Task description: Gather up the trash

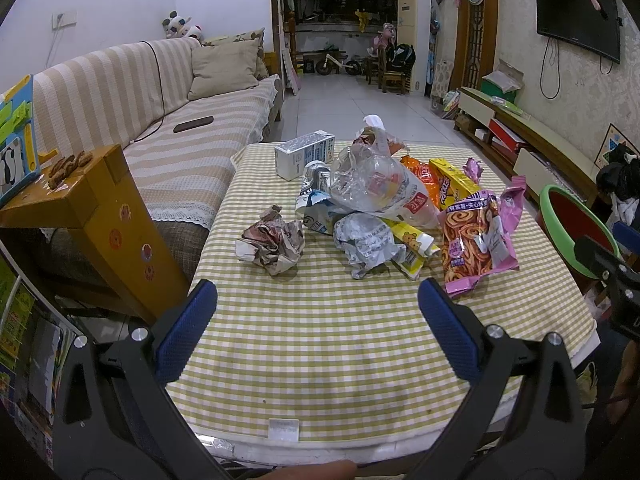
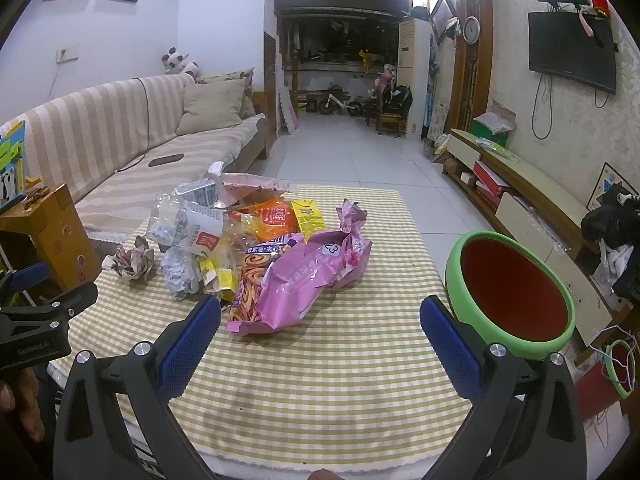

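**Trash pile untouched, both grippers empty**

Above the near edge of the checked worktop (image 1: 320,360), left gripper (image 1: 318,308) hangs released, jaws wide, nothing between them. Right gripper (image 2: 320,320) likewise spread and empty, pink snack bag (image 2: 296,280) just ahead of its left finger. Trash sits mid-worktop in one heap: crumpled paper ball (image 1: 272,244), clear plastic bag (image 1: 376,188), milk carton (image 1: 304,154), orange and yellow wrappers behind. Green bin (image 2: 510,292) stands beside the worktop on the right, red inside, looks empty.

Risks, as a judgement: overlapping wrappers may drag neighbours off the worktop when one is pulled; slick film could slip from the pads; light pieces could miss the bin.
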Tool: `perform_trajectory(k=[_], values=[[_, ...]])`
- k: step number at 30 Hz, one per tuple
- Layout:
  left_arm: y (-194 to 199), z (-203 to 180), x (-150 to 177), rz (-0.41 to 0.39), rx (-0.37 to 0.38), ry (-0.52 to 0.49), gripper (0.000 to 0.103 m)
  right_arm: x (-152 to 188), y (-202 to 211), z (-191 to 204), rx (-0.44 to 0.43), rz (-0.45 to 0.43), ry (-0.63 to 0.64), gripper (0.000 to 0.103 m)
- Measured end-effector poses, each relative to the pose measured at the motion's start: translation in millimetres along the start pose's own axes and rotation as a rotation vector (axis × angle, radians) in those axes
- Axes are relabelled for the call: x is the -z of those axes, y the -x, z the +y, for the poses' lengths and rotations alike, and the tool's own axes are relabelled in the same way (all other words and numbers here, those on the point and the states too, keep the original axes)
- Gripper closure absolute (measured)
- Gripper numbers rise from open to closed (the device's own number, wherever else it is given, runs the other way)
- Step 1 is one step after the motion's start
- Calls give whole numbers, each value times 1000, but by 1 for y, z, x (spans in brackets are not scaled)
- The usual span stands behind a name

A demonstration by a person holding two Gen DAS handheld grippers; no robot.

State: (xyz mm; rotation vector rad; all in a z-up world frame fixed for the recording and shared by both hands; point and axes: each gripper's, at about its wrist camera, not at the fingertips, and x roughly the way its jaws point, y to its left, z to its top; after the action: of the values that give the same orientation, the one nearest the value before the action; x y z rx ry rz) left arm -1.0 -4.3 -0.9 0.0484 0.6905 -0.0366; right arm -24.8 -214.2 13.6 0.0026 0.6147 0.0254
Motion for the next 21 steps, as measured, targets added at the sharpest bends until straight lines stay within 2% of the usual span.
perform_trajectory(k=[21], values=[[-1,1,0,2,4,4,5,0,0,1,0,3,2,7]])
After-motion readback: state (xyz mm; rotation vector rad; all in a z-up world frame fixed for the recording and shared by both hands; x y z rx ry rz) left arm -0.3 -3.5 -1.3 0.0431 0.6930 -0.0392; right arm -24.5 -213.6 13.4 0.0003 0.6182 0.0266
